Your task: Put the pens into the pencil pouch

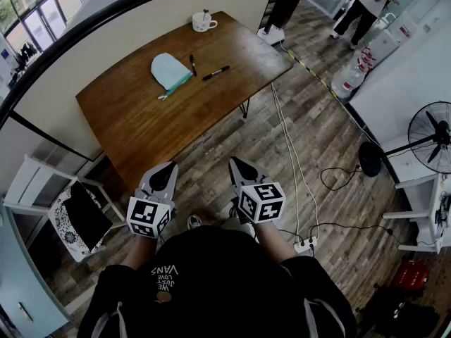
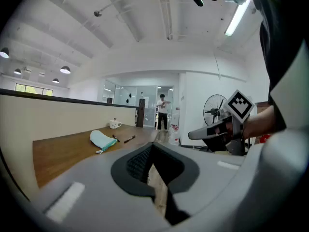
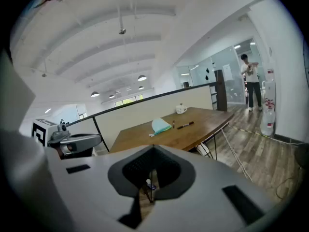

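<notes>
Head view: we stand short of the bench, left tool and right tool closed, empty; next we reach a pen.

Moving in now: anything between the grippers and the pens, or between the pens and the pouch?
Nothing visible. The left gripper and right gripper are shut, empty, short of the table, with bare wood ahead. One pen lies right beside the pouch, the other pen next to it; the cup stands beyond them, off the path.
</notes>
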Tool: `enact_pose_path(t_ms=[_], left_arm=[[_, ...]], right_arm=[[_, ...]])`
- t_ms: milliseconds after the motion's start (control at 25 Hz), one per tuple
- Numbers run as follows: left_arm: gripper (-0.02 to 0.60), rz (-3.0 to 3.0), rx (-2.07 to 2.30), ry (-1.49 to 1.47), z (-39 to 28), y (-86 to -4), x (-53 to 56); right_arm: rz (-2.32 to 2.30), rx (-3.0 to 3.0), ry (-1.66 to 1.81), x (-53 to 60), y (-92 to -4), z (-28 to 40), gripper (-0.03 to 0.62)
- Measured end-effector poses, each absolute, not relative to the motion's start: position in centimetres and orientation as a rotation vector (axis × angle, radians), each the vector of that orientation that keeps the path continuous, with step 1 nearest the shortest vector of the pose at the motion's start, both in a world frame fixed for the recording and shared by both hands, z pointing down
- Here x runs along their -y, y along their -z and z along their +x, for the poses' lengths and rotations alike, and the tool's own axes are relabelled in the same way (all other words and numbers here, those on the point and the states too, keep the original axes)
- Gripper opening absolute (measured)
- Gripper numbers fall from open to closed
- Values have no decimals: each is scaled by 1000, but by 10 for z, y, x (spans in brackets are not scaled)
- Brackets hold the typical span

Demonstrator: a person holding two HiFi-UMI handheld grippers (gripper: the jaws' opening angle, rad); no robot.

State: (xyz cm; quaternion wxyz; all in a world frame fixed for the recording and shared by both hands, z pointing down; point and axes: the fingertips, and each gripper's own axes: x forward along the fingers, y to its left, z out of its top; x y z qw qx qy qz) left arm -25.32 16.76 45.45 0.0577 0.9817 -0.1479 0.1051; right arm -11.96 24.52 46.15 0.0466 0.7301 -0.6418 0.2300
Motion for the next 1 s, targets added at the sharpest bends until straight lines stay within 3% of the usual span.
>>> enact_pose_path(t_ms=[320,360,440,480,1000], left_arm=[[12,2999,364,-299,-244,-458,-173],[45,2995,363,-286,-241,-458,-172],[147,2981,382,-285,-234,-459,-168],[158,2974,400,-295,-231,-460,-164],[178,2877,647,-337,-150,-470,-109]], right_arm=[[2198,2008,-679,-232,-463,-125,18],[2192,2015,-677,-229,-463,-122,32],[2171,2019,-677,-223,-466,-112,156],[2156,2020,-678,-220,-467,-106,170],[1944,2097,-765,-175,-490,-12,170]])
